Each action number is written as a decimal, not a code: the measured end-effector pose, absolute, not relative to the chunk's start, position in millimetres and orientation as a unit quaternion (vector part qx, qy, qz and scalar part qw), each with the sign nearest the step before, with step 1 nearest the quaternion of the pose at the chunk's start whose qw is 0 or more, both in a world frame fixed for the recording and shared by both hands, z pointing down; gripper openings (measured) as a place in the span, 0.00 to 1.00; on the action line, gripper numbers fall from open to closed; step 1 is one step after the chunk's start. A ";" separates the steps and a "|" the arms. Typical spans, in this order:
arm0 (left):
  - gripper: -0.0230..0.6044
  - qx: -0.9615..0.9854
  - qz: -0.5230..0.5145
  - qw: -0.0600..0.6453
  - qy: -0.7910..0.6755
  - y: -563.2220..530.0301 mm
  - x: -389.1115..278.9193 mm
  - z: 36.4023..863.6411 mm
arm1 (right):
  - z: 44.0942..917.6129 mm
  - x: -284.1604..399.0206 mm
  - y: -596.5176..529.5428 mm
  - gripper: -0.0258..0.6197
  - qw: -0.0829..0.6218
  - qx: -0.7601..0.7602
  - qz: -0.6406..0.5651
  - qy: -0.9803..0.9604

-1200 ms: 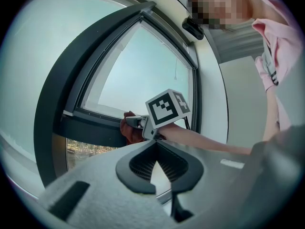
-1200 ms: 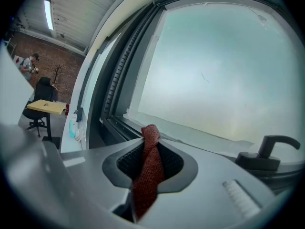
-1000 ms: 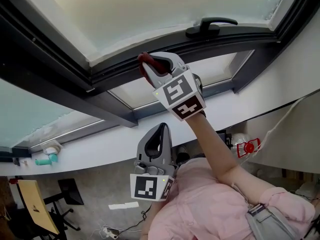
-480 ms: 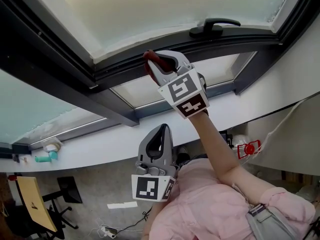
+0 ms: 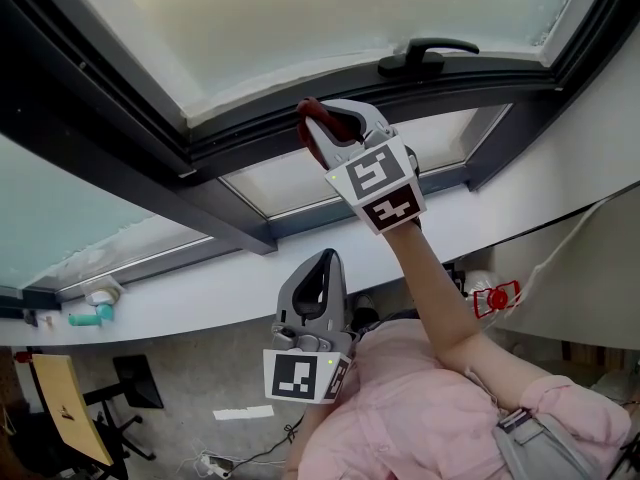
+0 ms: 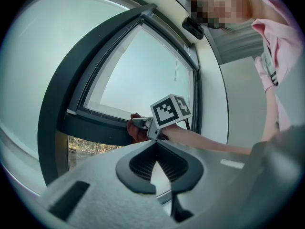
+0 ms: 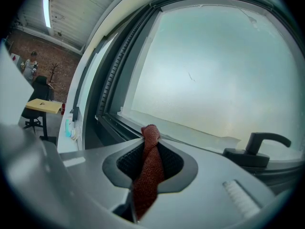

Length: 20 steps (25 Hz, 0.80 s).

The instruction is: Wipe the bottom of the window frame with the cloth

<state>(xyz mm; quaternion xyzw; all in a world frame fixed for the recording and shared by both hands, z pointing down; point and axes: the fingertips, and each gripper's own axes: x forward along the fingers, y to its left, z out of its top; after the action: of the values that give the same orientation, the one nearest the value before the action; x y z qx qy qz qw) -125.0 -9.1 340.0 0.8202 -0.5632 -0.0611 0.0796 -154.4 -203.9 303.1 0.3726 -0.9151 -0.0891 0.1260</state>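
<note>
Head view: I have my right claw (image 5: 322,133) raised to the bottom rail of the frame (image 5: 250,136), with the cloth (image 5: 306,114) bunched at its tip and pressed against the dark rail. That puts the cloth on the very strip I'm meant to wipe, left of the handle (image 5: 425,54). My left claw (image 5: 325,260) hangs low near my chest, well apart from the window. It has no part in this step, so I judge it is parked there to stay out of the way. Count here: two claws, one cloth, one handle.

Left claw view: its two jaws are closed tip to tip with nothing between them. Beyond them I see the right claw at the rail, one marker cube (image 6: 170,109) facing me and a dark red wad of cloth against the frame.

Right claw view: the jaws are clamped on the one cloth, which runs up between the ribbed pads as a twisted strand. Its top pokes out past the tips toward the rail. Gripped this way, the fabric leads and the plastic stays off the frame. I count one handle off to the right and one pane of frosted glass (image 7: 214,70) above.
</note>
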 end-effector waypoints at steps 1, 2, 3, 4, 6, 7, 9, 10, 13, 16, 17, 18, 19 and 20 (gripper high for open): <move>0.03 0.820 -0.060 0.080 -0.563 -9.0 -124.6 340.1 | 303.2 -153.0 -204.3 0.14 0.126 0.374 -0.088 -0.915; 0.03 0.821 -0.060 0.080 -0.563 -8.8 -124.2 340.1 | 303.3 -151.6 -204.8 0.14 0.125 0.375 -0.088 -0.915; 0.03 0.821 -0.060 0.080 -0.563 -8.7 -123.8 340.0 | 303.4 -150.1 -205.2 0.14 0.125 0.376 -0.087 -0.914; 0.03 0.821 -0.060 0.079 -0.563 -8.7 -123.4 340.0 | 303.3 -148.7 -205.7 0.14 0.124 0.377 -0.087 -0.914; 0.03 0.820 -0.059 0.079 -0.563 -8.6 -123.0 340.3 | 303.1 -146.2 -206.5 0.14 0.123 0.379 -0.086 -0.913; 0.03 0.820 -0.059 0.079 -0.563 -8.5 -122.7 340.5 | 303.0 -145.1 -206.8 0.14 0.123 0.380 -0.086 -0.913; 0.03 0.820 -0.060 0.079 -0.563 -8.5 -121.6 340.7 | 302.8 -142.9 -207.4 0.14 0.122 0.381 -0.087 -0.912; 0.03 0.820 -0.060 0.079 -0.563 -8.6 -120.9 340.7 | 302.7 -141.7 -207.7 0.14 0.122 0.381 -0.087 -0.912; 0.03 0.821 -0.060 0.079 -0.562 -9.6 -118.5 340.8 | 303.0 -137.5 -209.3 0.14 0.122 0.384 -0.086 -0.911; 0.03 0.823 -0.059 0.079 -0.559 -10.6 -114.3 341.6 | 303.2 -132.1 -211.0 0.14 0.120 0.387 -0.086 -0.910; 0.03 0.824 -0.059 0.079 -0.558 -10.9 -112.9 341.8 | 303.1 -130.6 -211.4 0.14 0.120 0.387 -0.086 -0.910; 0.03 0.824 -0.059 0.079 -0.557 -11.1 -111.8 342.2 | 303.0 -129.5 -211.7 0.14 0.119 0.388 -0.086 -0.910; 0.03 0.824 -0.059 0.079 -0.557 -11.2 -111.2 342.5 | 302.9 -128.8 -211.8 0.14 0.119 0.388 -0.086 -0.910; 0.03 0.824 -0.058 0.080 -0.558 -11.3 -110.9 342.6 | 303.0 -128.4 -211.8 0.14 0.119 0.387 -0.086 -0.910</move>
<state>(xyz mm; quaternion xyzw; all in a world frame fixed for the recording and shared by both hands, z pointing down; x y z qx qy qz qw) -110.9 -11.3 342.6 0.8240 -0.5579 -0.0584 0.0797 -128.4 -211.8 303.0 0.3874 -0.9102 -0.0859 0.1185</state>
